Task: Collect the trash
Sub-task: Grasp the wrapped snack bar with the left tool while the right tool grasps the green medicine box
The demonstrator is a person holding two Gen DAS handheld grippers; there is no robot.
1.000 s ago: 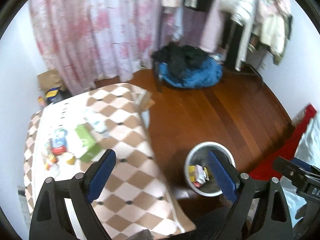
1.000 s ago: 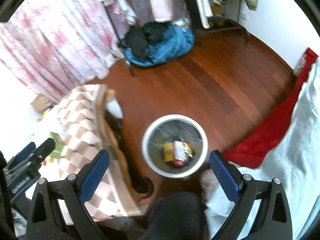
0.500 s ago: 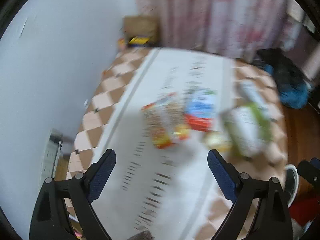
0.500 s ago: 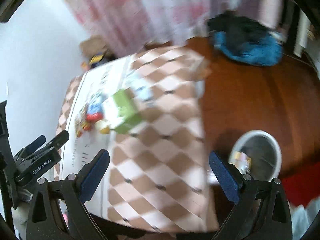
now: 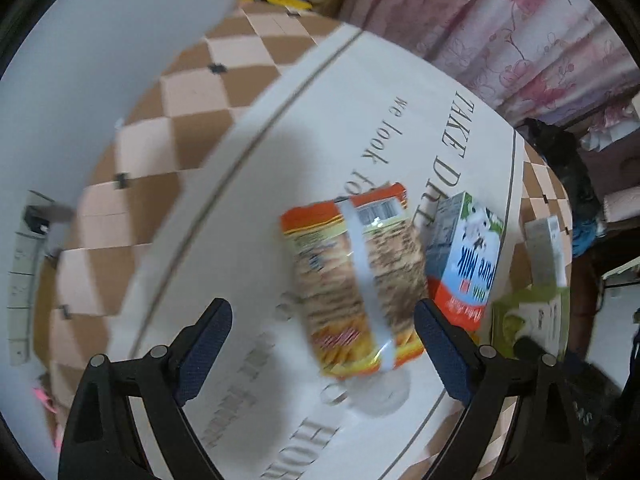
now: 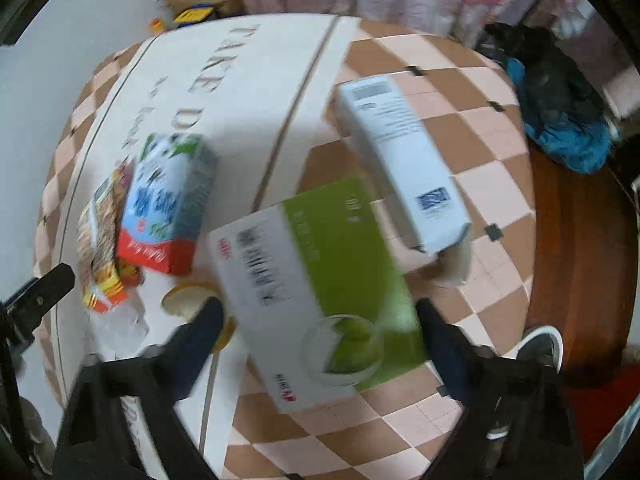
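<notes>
My left gripper (image 5: 324, 332) is open and empty, just above an orange snack packet (image 5: 356, 276) lying on the table. A blue and red milk carton (image 5: 466, 258) lies right of the packet. My right gripper (image 6: 320, 328) is open and empty over a green and white box (image 6: 316, 276). The milk carton (image 6: 168, 204) and snack packet (image 6: 100, 240) lie left of it. A long white box (image 6: 404, 168) lies behind the green box. The green box also shows in the left wrist view (image 5: 532, 320).
The table has a checkered cloth (image 6: 480, 184) with a white lettered runner (image 5: 320, 120). A round yellow lid (image 6: 184, 298) lies by the green box. Pink curtains (image 5: 520, 20) hang behind. Blue and black clothes (image 6: 560, 120) lie on the wooden floor (image 6: 580, 260).
Both grippers swung from the bin on the floor to the table and came down close over the trash. Both stayed open and empty.
</notes>
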